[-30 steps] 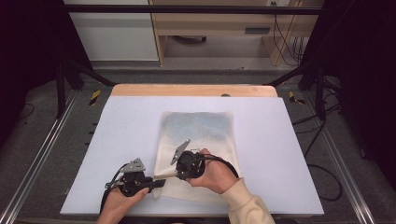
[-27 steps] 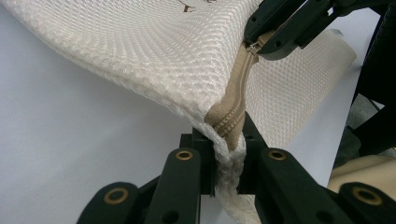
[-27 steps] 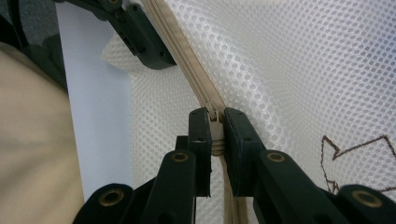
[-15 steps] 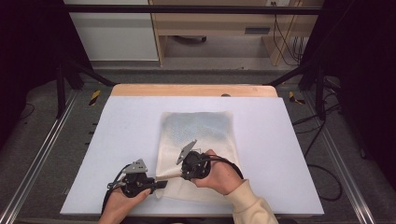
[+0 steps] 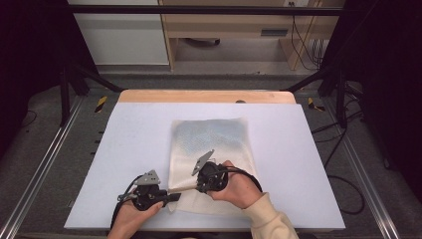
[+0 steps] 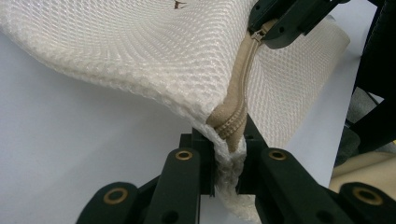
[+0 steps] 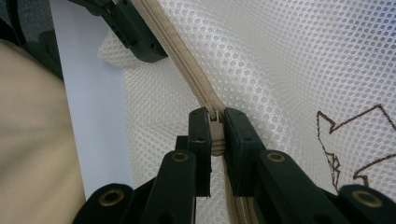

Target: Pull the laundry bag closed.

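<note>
Right now your left claw (image 6: pixel 227 156) is clamped on the near corner of the mesh bag (image 6: pixel 154 51), its two black jaws pinching the bunched net and the end of the tan zipper (image 6: pixel 240 100) between them. Your right claw (image 7: pixel 215 126) is closed on the zipper pull (image 7: pixel 215 122), with the zipper tape running up and away from it towards the other claw at the top of the right gripper view. In the left gripper view that corner of the bag is lifted off the white surface, and the zipper rises from your jaws to the right claw above. From the high view, your left claw (image 5: pixel 175 196) and right claw (image 5: pixel 195 183) sit close together at the bag's near left corner, your left hand (image 5: pixel 130 219) and right hand (image 5: pixel 238 188) coming in from the bottom edge. The cream bag (image 5: pixel 211 142) lies flat on the white bench (image 5: pixel 134 134), a little right of centre, and a brown line drawing (image 7: pixel 355 135) shows on its mesh
</note>
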`<action>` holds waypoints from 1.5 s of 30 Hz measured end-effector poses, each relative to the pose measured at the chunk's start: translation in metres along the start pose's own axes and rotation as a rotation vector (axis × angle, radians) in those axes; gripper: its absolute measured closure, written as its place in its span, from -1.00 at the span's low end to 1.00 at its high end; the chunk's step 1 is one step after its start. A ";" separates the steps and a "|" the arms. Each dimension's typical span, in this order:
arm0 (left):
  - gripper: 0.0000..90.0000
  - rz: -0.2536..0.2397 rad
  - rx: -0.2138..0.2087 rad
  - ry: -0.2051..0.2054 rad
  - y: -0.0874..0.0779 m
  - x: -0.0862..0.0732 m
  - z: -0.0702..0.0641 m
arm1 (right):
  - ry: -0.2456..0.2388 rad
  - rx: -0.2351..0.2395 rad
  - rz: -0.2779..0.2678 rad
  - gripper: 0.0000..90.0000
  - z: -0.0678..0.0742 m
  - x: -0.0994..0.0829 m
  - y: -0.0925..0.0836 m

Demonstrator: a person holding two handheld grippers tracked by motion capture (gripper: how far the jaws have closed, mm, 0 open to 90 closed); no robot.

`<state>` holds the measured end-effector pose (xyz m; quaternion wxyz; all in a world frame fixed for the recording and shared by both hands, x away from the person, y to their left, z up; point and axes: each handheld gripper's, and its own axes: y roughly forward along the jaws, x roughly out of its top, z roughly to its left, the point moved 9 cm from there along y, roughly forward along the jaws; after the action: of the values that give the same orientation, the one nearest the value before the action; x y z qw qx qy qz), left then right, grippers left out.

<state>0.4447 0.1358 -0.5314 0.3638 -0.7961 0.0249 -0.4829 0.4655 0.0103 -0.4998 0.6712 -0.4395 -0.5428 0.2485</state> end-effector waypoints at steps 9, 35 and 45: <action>0.81 0.001 0.001 0.005 0.001 0.000 -0.001 | 0.022 0.000 -0.007 0.82 -0.002 -0.006 -0.002; 0.81 0.000 0.002 0.012 0.000 0.001 -0.001 | 0.057 -0.008 -0.021 0.82 -0.006 -0.016 -0.010; 0.81 0.000 0.007 0.012 -0.001 0.001 0.000 | 0.062 -0.009 -0.021 0.82 -0.006 -0.019 -0.012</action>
<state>0.4447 0.1356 -0.5297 0.3665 -0.7919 0.0254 -0.4877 0.4641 -0.0125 -0.4994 0.6885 -0.4441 -0.5273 0.2252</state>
